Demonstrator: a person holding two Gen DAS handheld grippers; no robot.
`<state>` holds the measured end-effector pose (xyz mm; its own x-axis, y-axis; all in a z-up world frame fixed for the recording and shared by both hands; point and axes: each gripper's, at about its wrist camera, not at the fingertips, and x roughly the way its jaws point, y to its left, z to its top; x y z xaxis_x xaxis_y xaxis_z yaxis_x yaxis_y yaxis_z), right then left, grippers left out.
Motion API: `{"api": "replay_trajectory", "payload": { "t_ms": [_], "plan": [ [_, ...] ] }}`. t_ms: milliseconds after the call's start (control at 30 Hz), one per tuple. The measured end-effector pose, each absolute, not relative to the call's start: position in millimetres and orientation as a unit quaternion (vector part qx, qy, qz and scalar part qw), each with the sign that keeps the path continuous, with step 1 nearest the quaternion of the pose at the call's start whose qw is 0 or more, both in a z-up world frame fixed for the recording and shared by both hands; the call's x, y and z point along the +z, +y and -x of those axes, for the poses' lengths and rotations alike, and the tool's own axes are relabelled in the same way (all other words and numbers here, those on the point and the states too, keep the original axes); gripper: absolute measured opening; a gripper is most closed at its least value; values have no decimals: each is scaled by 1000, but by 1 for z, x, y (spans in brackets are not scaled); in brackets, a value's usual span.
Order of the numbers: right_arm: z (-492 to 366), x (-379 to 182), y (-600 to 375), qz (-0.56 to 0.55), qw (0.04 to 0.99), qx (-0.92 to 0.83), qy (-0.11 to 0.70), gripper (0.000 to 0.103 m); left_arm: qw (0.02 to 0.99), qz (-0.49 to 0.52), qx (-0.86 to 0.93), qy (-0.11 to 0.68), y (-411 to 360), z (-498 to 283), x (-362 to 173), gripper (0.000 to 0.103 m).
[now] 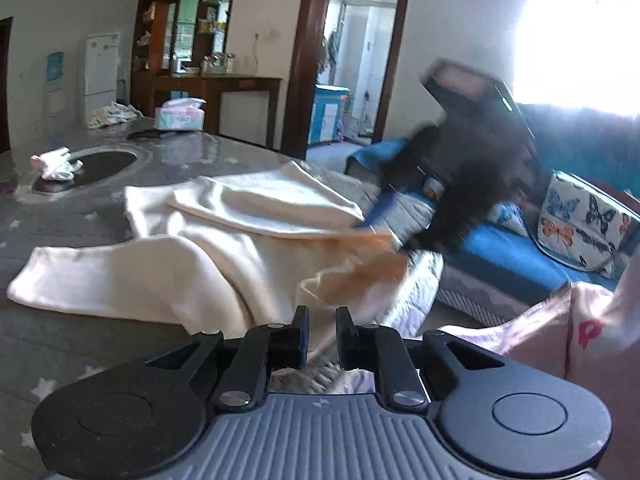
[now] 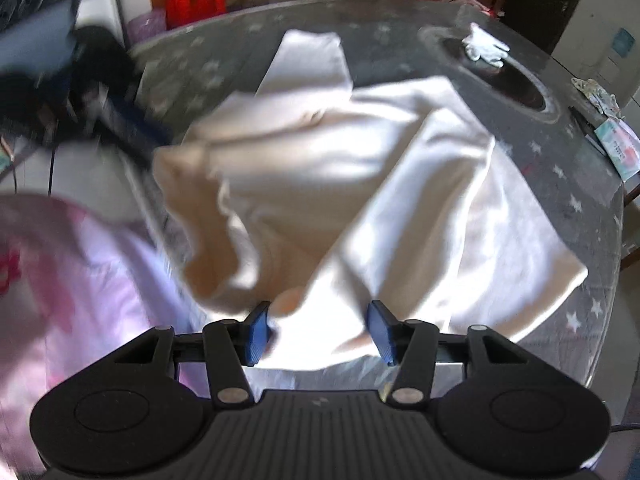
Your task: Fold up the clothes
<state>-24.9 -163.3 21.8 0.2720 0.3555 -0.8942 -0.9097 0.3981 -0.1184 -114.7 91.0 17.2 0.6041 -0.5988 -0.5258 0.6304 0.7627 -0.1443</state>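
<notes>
A cream garment (image 2: 360, 168) is spread on the round table (image 2: 560, 184); its hem is pinched in the nearly closed left gripper (image 1: 322, 334), while the half-open right gripper (image 2: 320, 332) is held empty above it.

Blue sofa (image 1: 500, 256), wooden cabinet (image 1: 180, 40), white fridge (image 1: 102, 68), bright window (image 1: 580, 32).
</notes>
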Motion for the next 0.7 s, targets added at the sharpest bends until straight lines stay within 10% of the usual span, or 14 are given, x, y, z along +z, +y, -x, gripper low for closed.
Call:
{"api": "replay_trajectory", "payload": {
  "t_ms": [700],
  "plan": [
    [-29,33,-194,159,825,375,392,91,911,78,-271,300,76,11,19,64]
  ]
}}
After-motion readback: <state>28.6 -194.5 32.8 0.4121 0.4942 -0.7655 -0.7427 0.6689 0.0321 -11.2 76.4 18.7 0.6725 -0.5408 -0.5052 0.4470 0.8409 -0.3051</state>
